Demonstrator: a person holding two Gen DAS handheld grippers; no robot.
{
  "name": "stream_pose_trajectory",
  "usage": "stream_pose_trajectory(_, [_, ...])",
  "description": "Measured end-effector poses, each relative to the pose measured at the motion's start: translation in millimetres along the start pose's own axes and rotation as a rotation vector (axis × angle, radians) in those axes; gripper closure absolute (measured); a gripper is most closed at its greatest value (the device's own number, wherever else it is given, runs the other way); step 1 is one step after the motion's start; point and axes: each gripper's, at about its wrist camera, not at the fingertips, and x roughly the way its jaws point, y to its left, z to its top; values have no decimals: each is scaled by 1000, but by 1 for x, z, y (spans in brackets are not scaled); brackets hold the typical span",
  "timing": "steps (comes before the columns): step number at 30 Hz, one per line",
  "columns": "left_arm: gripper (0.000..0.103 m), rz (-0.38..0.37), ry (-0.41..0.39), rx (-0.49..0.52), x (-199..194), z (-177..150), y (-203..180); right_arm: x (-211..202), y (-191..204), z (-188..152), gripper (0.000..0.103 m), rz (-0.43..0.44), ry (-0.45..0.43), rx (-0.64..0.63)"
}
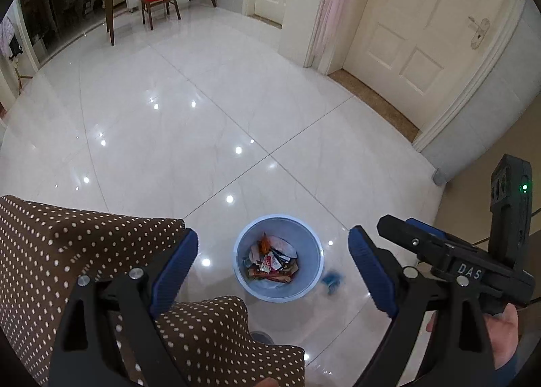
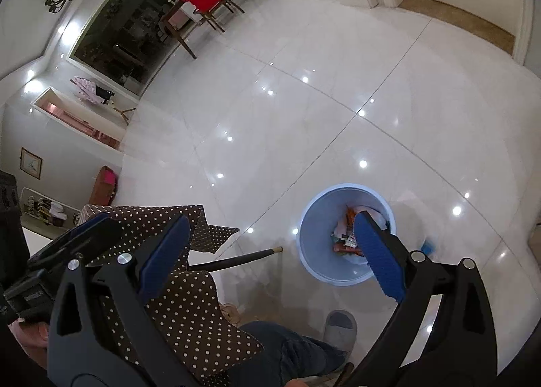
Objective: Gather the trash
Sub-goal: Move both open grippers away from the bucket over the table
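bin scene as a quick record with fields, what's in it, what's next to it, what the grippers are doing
bin: pale blue bin, upright on the tiled floor
contents: mixed wrappers
outside bin: small blue scrap on the floor beside it
left gripper: open, empty, above the bin
right gripper: open, empty
nearby: brown polka-dot cloth

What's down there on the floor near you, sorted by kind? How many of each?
Blue bins: 1, with wrappers inside
Loose blue scraps beside the bin: 1
Grey slippers: 1
Polka-dot cloths: 1
Tongs: 2, left and right, both open and holding nothing
Total: 6
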Motion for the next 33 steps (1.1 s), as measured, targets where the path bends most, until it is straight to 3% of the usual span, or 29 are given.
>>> stream_pose_trajectory(9, [10, 33, -115, -25, -58, -18, 6, -39, 44, -8, 6, -37, -76, -79])
stream_pose_trajectory(18, [9, 139, -278, -60, -151, -46, 35, -87, 137, -24, 6, 7, -174, -244])
stream_pose_trajectory(24, [9, 194, -373, -135, -214, -70, 66, -118, 206, -44, 6, 56, -231, -373])
stream_pose_trajectory(33, [6, 297, -502, -212, -298, -111, 99, -161, 277, -81, 6, 87, -324, -503])
